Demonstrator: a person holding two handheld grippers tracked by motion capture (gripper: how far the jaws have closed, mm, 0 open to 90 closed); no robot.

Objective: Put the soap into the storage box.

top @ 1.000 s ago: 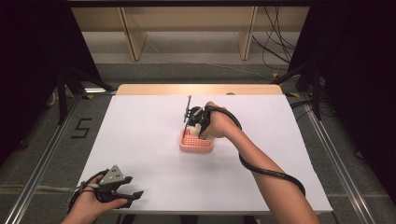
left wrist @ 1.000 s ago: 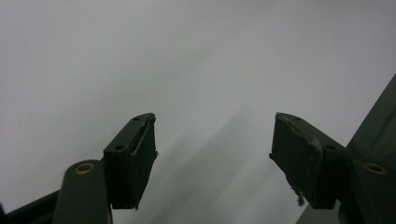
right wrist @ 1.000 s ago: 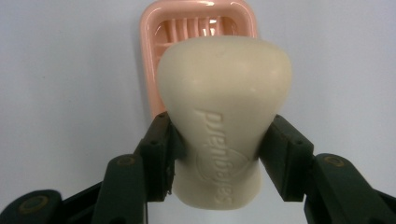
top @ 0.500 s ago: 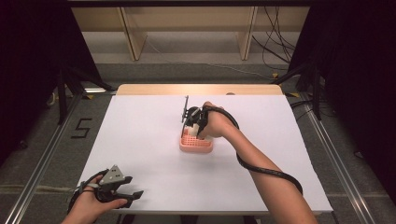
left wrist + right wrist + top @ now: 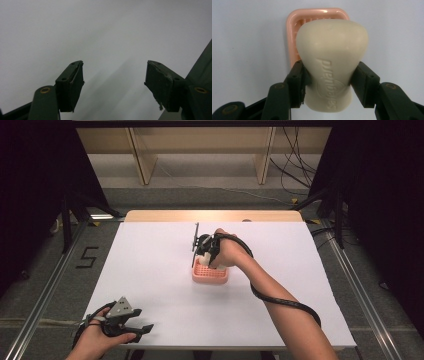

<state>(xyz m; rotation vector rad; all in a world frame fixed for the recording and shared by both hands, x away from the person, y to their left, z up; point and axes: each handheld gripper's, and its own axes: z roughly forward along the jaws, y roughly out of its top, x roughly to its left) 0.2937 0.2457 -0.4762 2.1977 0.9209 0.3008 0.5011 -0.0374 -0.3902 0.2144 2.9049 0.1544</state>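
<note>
Right gripper (image 5: 327,82): clamping cream Safeguard soap bar (image 5: 332,65), hovering over pink soap dish (image 5: 292,37) at table centre.
Left gripper (image 5: 113,82): jaws gaping wide, resting at 7 o'clock on white table (image 5: 150,270).

Soap bar (image 5: 332,67) looking matt, waxy-smooth, embossed lettering showing. Pink dish (image 5: 294,30) gleaming as glossy ribbed plastic. Table cover (image 5: 150,265) appearing matt white, paper-like. Left gripper (image 5: 113,82) pads (image 5: 160,83) showing frayed, rough black rubber.

The soap bar (image 5: 332,67) is held above the dish (image 5: 210,276) at mid-surface (image 5: 160,260); the left tongs (image 5: 131,327) are kept at the near left.
</note>
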